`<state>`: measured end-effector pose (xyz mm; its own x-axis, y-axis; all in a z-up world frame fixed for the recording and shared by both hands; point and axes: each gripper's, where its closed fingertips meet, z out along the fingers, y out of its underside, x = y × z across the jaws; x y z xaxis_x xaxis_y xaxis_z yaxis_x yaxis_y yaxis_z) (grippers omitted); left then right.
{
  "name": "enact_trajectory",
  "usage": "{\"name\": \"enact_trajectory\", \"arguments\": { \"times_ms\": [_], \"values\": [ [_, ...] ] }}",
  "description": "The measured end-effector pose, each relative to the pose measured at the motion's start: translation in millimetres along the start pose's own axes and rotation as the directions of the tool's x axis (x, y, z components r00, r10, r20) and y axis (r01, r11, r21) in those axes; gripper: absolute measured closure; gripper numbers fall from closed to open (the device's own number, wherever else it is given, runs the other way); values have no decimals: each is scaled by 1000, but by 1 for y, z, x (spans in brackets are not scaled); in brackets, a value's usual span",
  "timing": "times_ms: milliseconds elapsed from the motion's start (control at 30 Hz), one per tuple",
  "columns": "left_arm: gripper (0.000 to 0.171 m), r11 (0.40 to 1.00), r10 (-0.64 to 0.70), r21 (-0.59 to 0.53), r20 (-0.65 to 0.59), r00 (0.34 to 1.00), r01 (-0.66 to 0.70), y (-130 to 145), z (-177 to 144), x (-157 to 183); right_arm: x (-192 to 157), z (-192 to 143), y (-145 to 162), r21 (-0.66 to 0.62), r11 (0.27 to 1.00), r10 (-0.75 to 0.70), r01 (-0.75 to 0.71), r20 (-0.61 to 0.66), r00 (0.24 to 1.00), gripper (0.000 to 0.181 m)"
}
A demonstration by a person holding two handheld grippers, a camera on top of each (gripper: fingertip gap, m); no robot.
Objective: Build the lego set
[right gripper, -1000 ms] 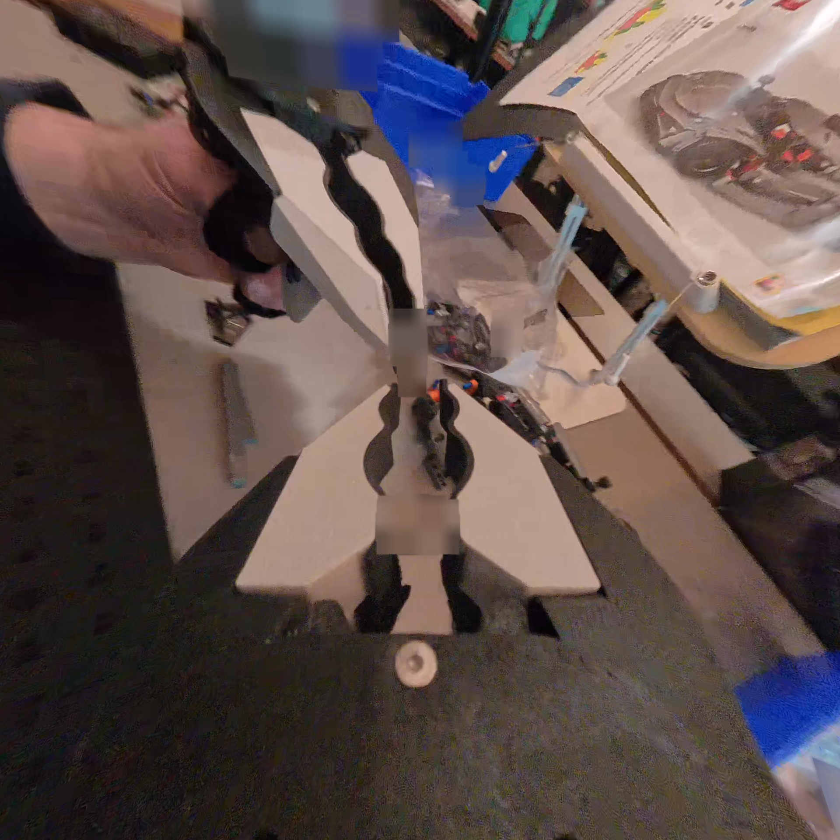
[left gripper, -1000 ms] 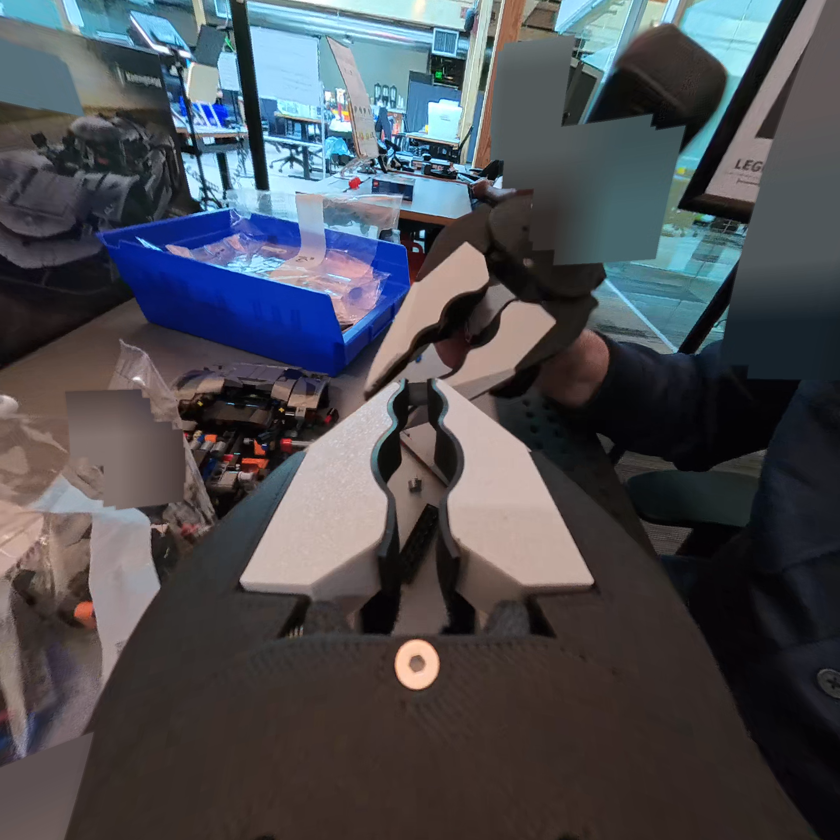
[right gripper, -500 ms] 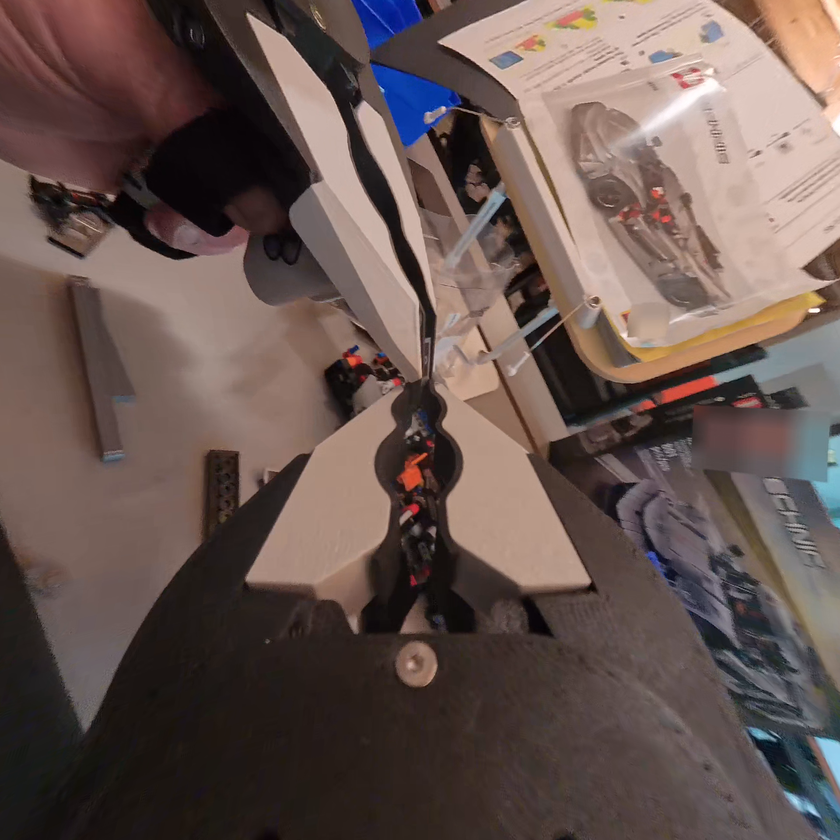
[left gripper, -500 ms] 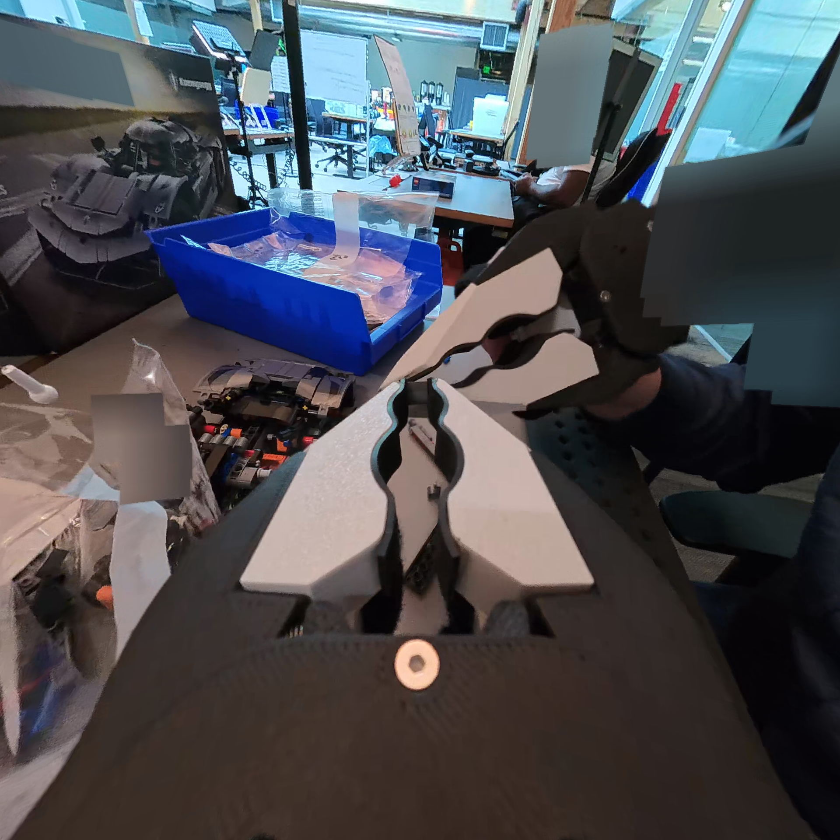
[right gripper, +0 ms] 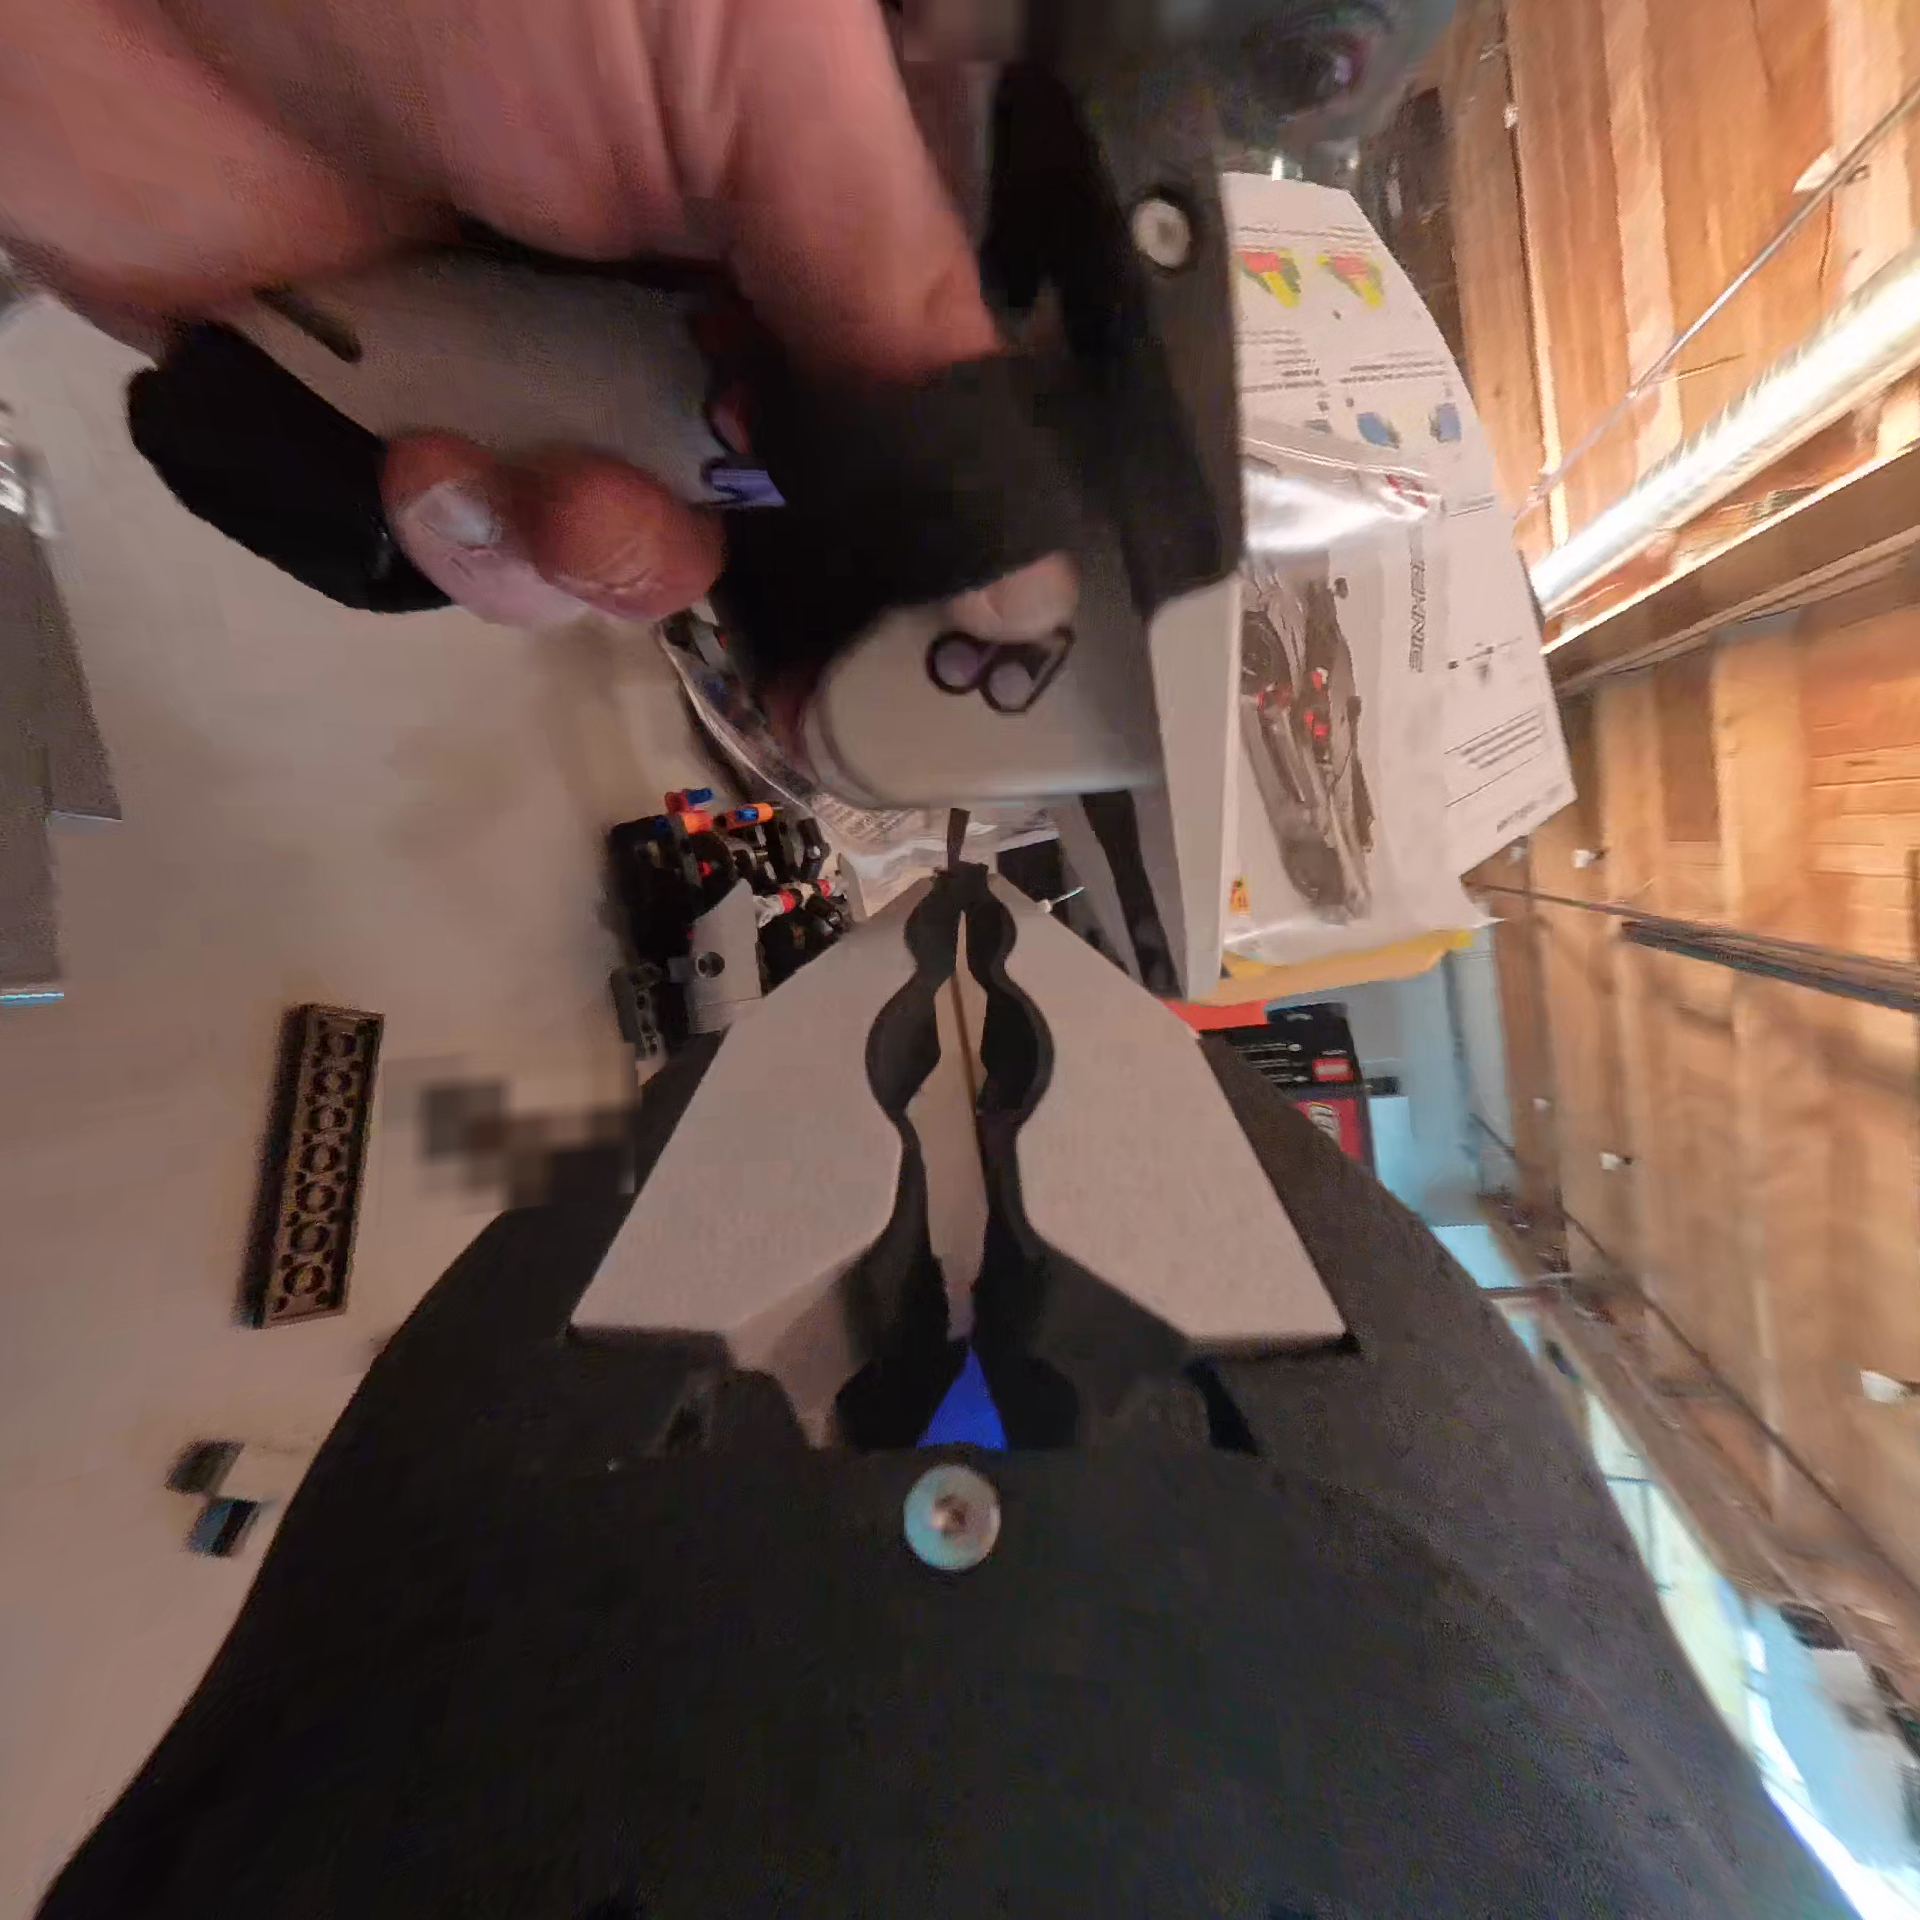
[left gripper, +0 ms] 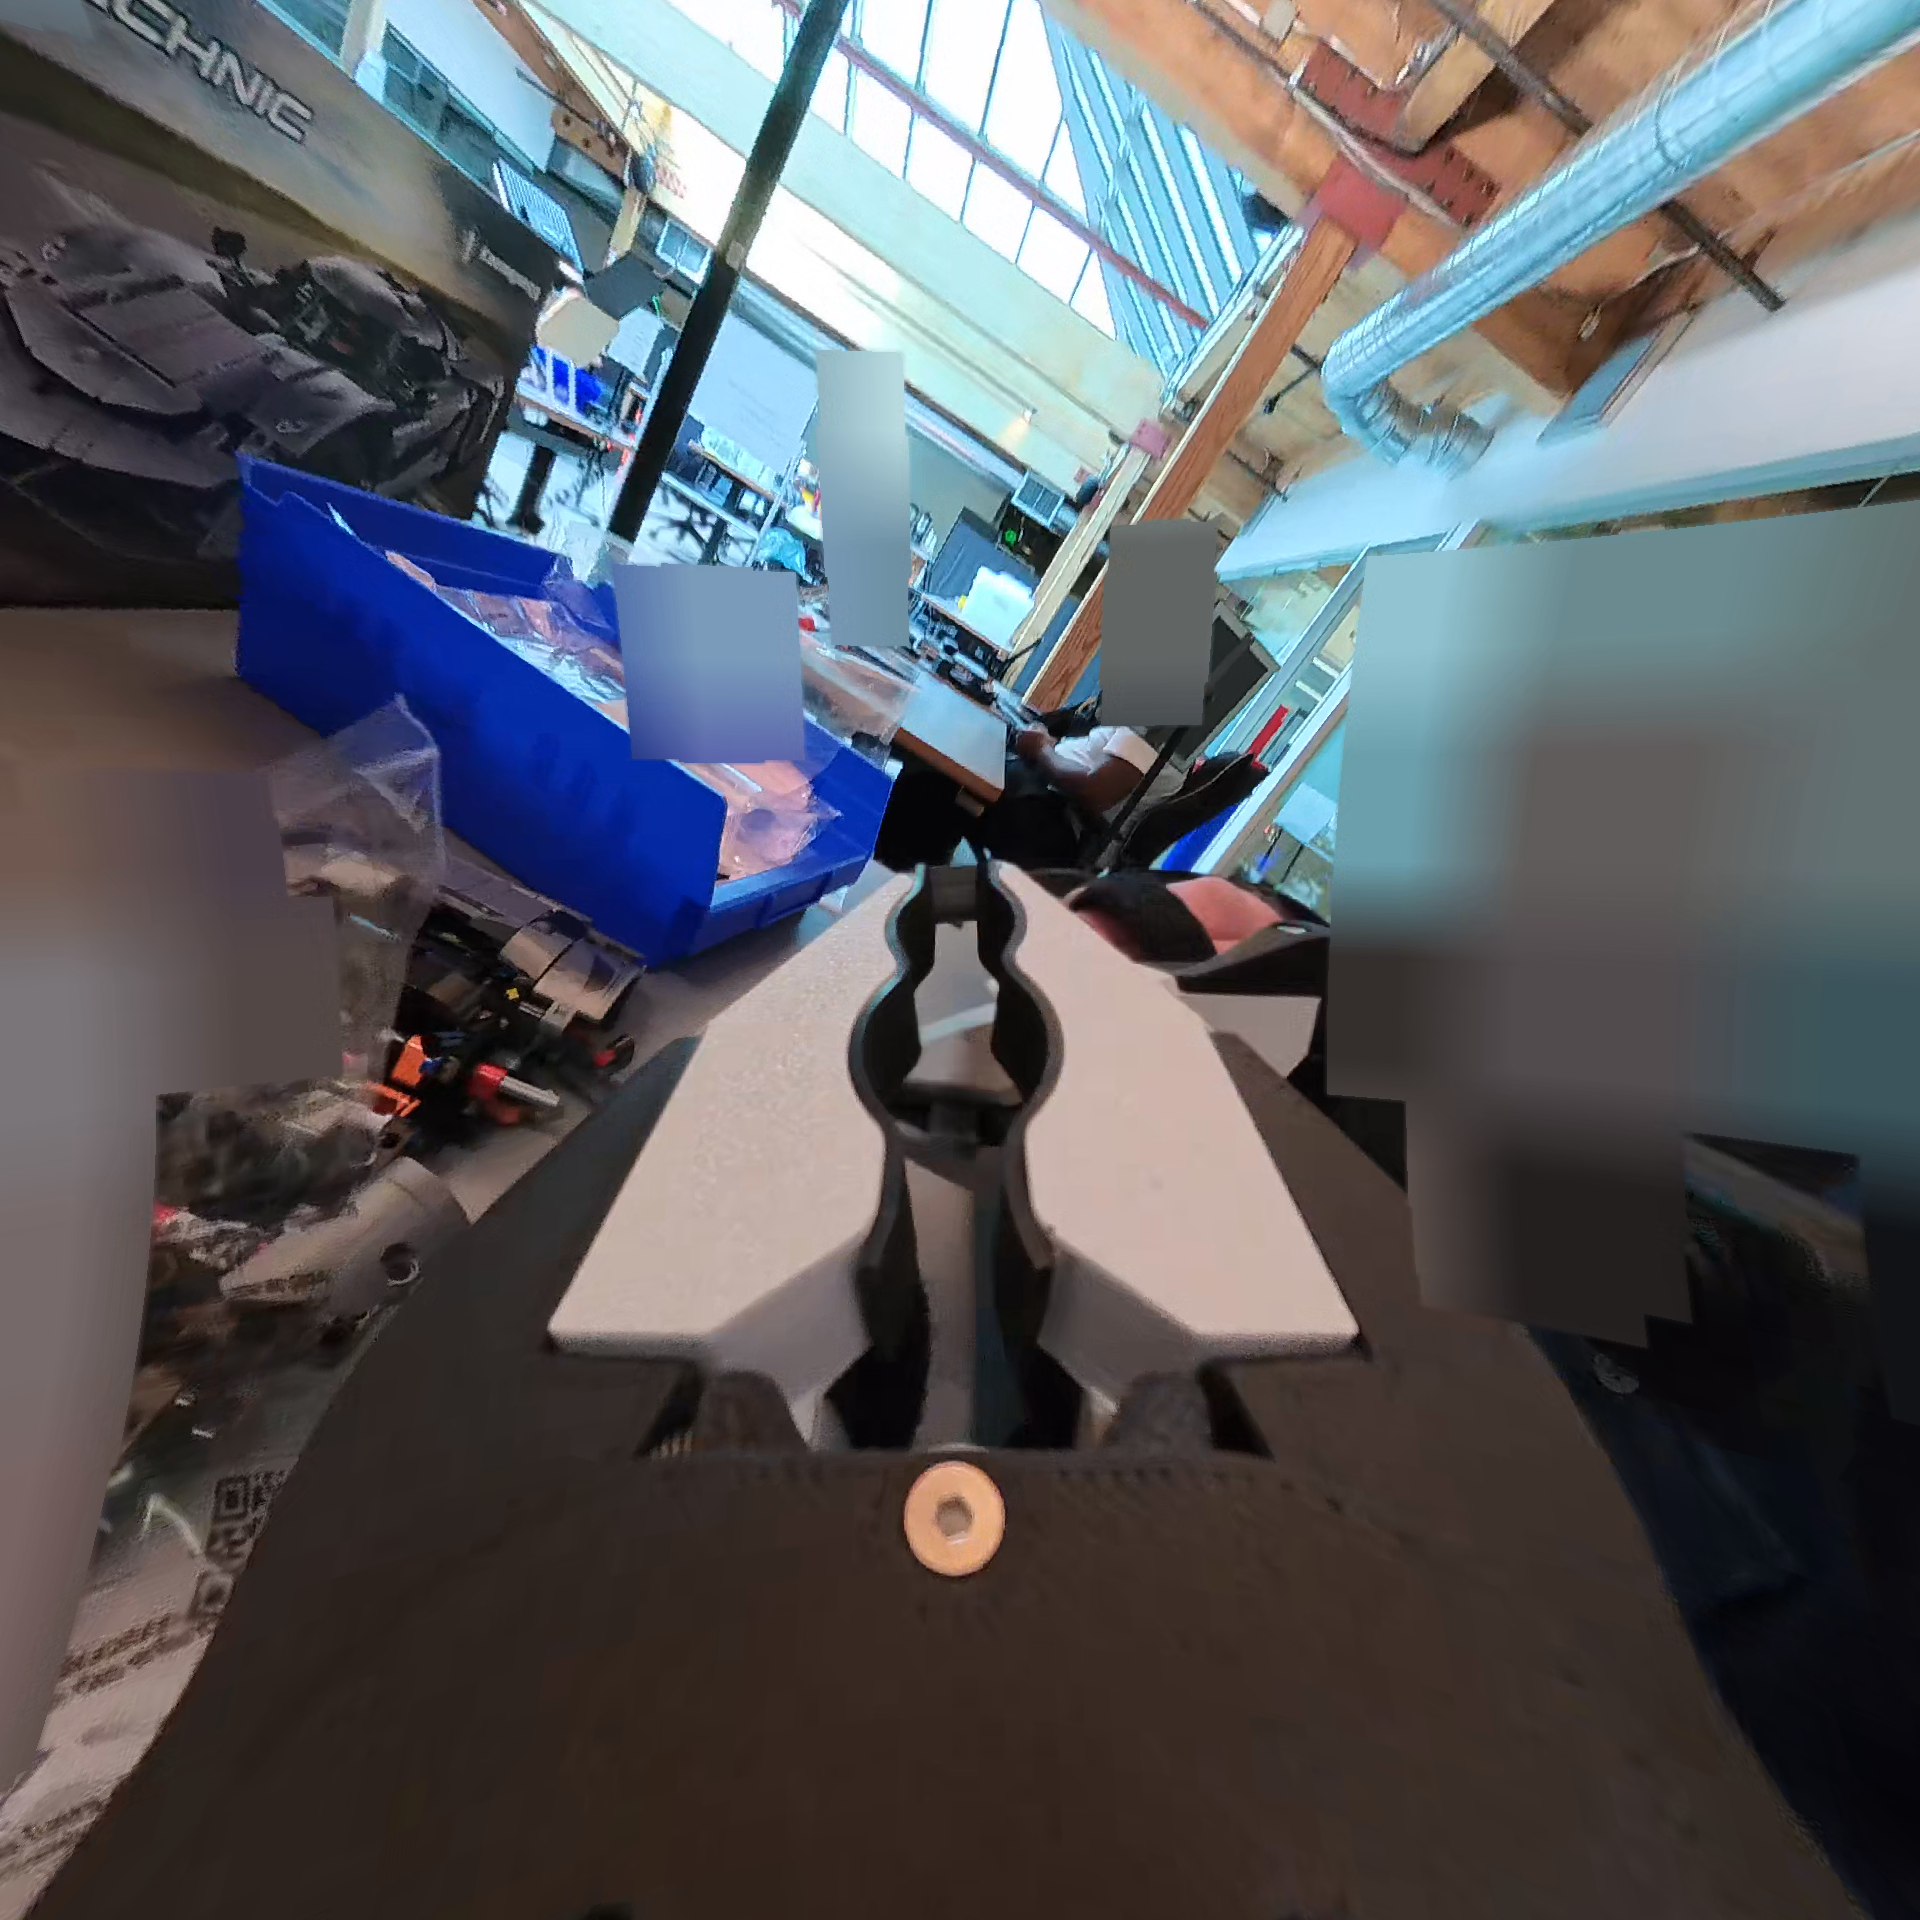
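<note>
My left gripper is nearly shut, with a small dark lego piece pinched at its tips. My right gripper is shut on a thin dark lego piece that sticks out past its tips and runs edge-on between the fingers. In the right wrist view the left gripper, held by a hand, points down and meets my right tips at that piece. The partly built dark lego model lies on the table to the left; it also shows in the right wrist view.
A blue bin with plastic bags stands behind the model. Crumpled clear bags lie at the left. An instruction sheet leans on a stand. A long brown plate, a grey plate and small dark bits lie on the table. Across from one pair of fingers to the other is roughly 5 centimetres. The partly built dark lego model sits 15 centimetres or so from the ends of my right fingers.
Both grippers have rolled and tilted while staying tip to tip. The left view now points up toward the ceiling. The left gripper has come closer to the right camera.
</note>
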<state>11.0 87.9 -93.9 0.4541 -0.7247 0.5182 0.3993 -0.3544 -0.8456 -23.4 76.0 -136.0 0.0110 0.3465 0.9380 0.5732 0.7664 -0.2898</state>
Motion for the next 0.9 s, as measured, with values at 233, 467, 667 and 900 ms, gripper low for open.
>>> {"name": "enact_trajectory", "arguments": {
  "times_ms": [233,467,667,900],
  "values": [
    [166,995,95,13,91,991,-96,-16,-16,-16,23,0,29,59,941,321,-332,144,936,181],
    [166,901,429,-235,363,827,-365,-25,-52,-52,12,9,41,46,931,349,-363,189,918,181],
    [156,675,724,-632,467,508,-381,-6,-66,-110,6,8,43,36,928,356,-372,214,910,181],
    [144,661,749,-577,474,462,-479,-25,-69,-90,7,4,37,76,814,518,-575,352,780,181]
  ]
}}
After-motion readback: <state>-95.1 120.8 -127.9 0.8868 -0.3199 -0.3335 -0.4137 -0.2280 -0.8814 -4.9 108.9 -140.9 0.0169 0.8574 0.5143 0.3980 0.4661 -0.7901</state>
